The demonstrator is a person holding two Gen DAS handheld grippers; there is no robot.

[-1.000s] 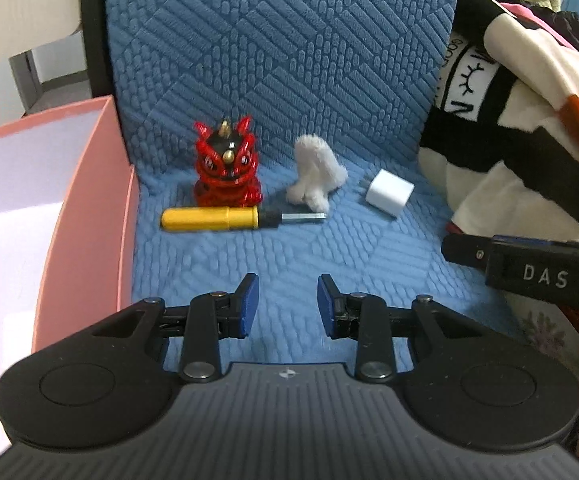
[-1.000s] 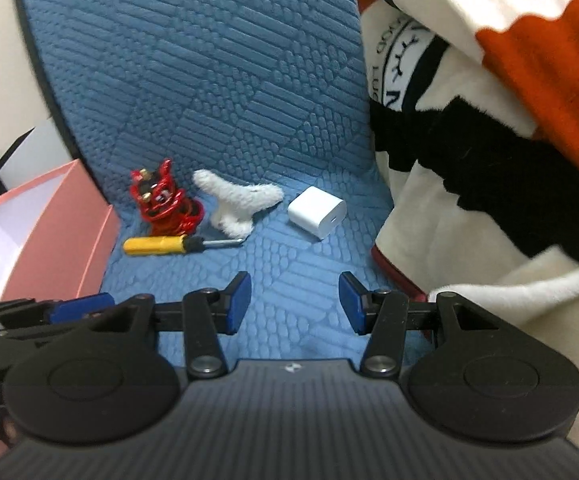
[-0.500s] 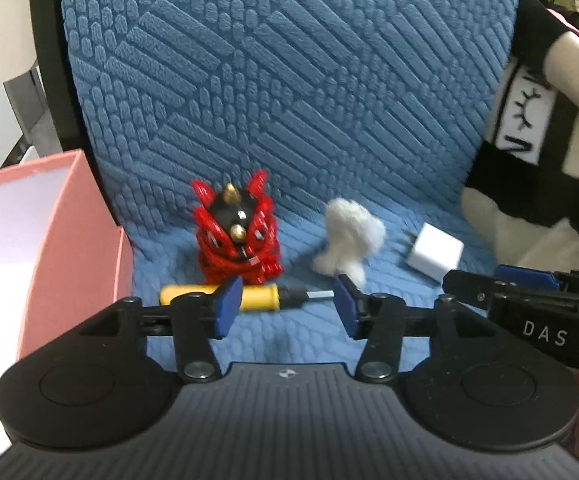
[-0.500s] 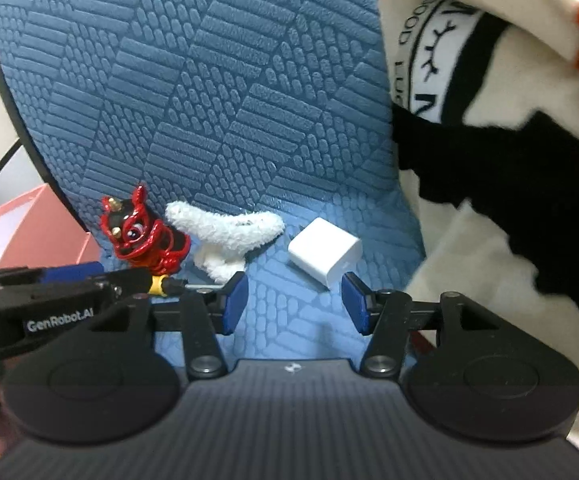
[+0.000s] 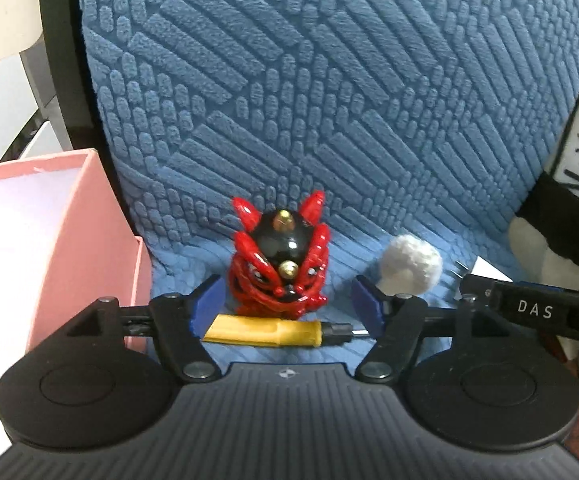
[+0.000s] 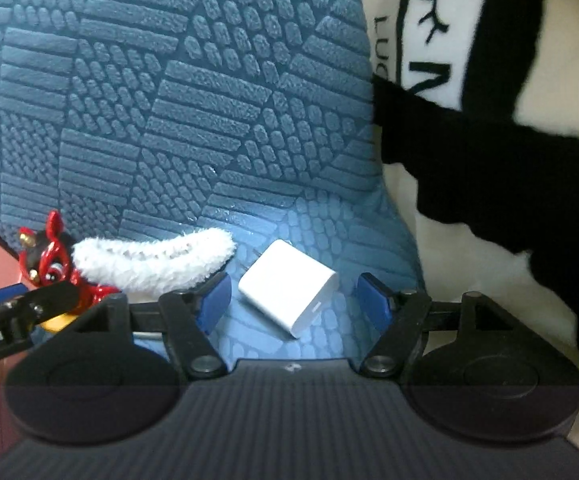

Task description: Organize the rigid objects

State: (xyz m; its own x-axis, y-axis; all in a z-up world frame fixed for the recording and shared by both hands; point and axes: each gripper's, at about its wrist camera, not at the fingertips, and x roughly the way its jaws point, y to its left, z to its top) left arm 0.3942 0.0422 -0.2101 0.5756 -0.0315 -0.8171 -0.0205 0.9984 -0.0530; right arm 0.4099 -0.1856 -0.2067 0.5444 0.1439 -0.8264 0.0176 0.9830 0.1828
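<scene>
On the blue quilted chair seat point(image 5: 369, 120), the left tongs point(image 5: 285, 304) gape wide around the red lion figurine point(image 5: 279, 264), gripping nothing, the yellow screwdriver point(image 5: 261, 334) lying just before it; the right tongs point(image 6: 293, 300) stand equally wide around the white charger cube point(image 6: 289, 294), beside a fluffy white toy point(image 6: 149, 260) and pink box point(image 5: 29, 240)

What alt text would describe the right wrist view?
The open right claw sits around a white charger on a blue textured seat. To its left lie a fluffy white sock and a red figurine.
</scene>
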